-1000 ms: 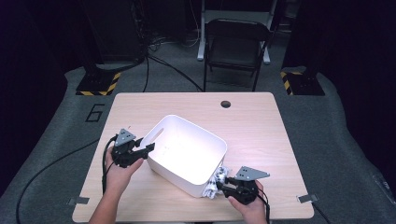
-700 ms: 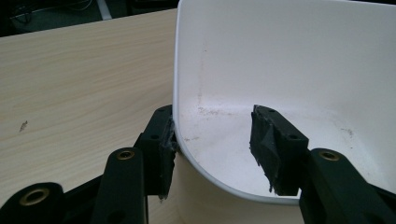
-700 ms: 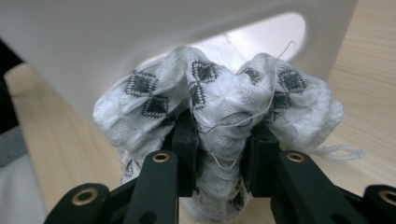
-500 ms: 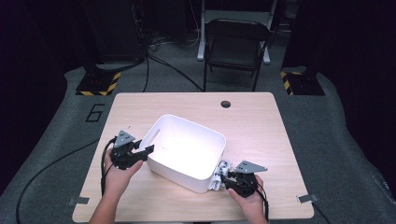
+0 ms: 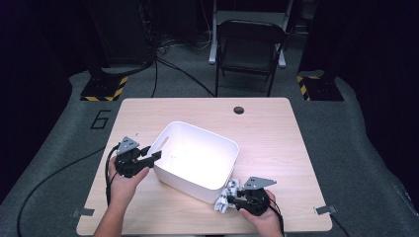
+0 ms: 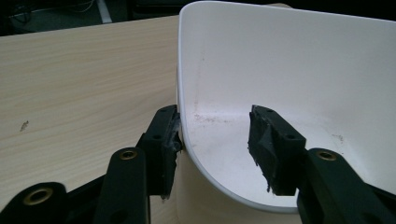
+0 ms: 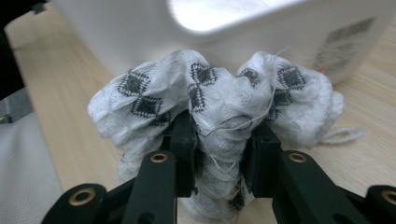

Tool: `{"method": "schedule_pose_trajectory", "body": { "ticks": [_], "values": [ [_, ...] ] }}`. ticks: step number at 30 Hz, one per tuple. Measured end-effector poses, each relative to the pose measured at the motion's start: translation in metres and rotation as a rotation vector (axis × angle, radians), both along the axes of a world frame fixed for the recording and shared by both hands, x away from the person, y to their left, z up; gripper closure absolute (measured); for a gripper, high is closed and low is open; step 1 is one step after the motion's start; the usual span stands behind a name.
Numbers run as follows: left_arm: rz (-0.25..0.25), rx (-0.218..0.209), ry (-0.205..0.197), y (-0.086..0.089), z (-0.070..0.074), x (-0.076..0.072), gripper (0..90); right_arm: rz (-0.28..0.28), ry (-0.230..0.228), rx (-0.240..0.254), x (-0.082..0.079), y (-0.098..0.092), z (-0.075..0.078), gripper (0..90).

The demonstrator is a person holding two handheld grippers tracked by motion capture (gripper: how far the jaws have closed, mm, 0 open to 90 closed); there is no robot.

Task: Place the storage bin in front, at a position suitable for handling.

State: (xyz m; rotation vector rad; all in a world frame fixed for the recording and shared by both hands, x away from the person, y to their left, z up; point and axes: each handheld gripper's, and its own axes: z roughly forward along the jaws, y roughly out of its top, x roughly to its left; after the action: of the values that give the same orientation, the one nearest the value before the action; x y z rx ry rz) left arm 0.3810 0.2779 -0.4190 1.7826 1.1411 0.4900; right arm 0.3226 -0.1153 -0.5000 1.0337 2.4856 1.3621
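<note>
Cloth [image 7: 219, 100] underside behind right gripper [image 7: 219, 158]

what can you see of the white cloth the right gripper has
The white cloth is soft, crinkled fabric with black diamond motifs and loose threads trailing off it. It is bunched into a puffy wad, pinched in the middle by the right gripper, whose jaws are closed on it. It sits at the table's near edge, just outside the white bin, close against the bin's outer wall.

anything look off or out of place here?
Little. The white bin sits skewed to the table edges, and its floor shows faint scuff marks in the left gripper view. The bunched patterned cloth is clamped in the right gripper, outside the bin.
</note>
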Motion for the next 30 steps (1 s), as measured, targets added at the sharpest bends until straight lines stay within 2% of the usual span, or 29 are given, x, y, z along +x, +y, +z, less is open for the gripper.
{"method": "schedule_pose_trajectory", "body": {
  "ticks": [3, 6, 8, 13, 15, 18, 21, 24, 26, 27, 29, 30],
  "values": [
    [-0.011, 0.023, 0.013, 0.0, -0.001, 0.001, 57.0, 0.012, -0.005, 0.016, -0.001, 0.0, 0.0, 68.6],
    [0.007, 0.039, 0.0, -0.002, -0.002, 0.0, 59.0, 0.005, -0.003, 0.022, 0.0, 0.001, -0.002, 68.7],
    [0.003, 0.052, 0.008, -0.002, -0.001, -0.001, 59.3, -0.004, -0.001, 0.019, 0.001, 0.002, -0.003, 68.7],
    [0.022, 0.046, 0.007, -0.003, -0.001, -0.004, 58.9, -0.041, -0.007, -0.02, 0.008, 0.002, -0.01, 68.9],
    [0.02, 0.032, 0.018, -0.003, -0.001, -0.004, 58.2, -0.066, -0.014, -0.033, 0.01, 0.002, -0.012, 68.9],
    [0.028, 0.021, 0.009, -0.003, -0.002, -0.004, 56.9, -0.084, -0.007, -0.032, 0.012, 0.001, -0.011, 69.1],
    [0.024, 0.026, 0.012, -0.004, -0.002, -0.005, 56.2, -0.069, -0.01, -0.001, 0.009, -0.001, -0.004, 69.4],
    [0.031, 0.025, 0.012, -0.005, -0.002, -0.005, 55.8, -0.047, -0.042, 0.107, 0.0, -0.005, 0.014, 69.3],
    [0.026, 0.024, 0.015, -0.006, -0.002, -0.005, 54.9, -0.027, -0.078, 0.161, -0.008, -0.008, 0.028, 69.1],
    [0.024, 0.023, 0.017, -0.007, -0.002, -0.005, 54.6, -0.026, -0.1, 0.166, -0.012, -0.007, 0.034, 69.1],
    [0.024, 0.027, 0.017, -0.007, -0.002, -0.005, 54.5, -0.026, -0.125, 0.131, -0.013, -0.005, 0.036, 69.0],
    [0.024, 0.029, 0.017, -0.007, -0.002, -0.005, 54.6, -0.029, -0.111, 0.132, -0.012, -0.004, 0.03, 68.9]
  ]
}}
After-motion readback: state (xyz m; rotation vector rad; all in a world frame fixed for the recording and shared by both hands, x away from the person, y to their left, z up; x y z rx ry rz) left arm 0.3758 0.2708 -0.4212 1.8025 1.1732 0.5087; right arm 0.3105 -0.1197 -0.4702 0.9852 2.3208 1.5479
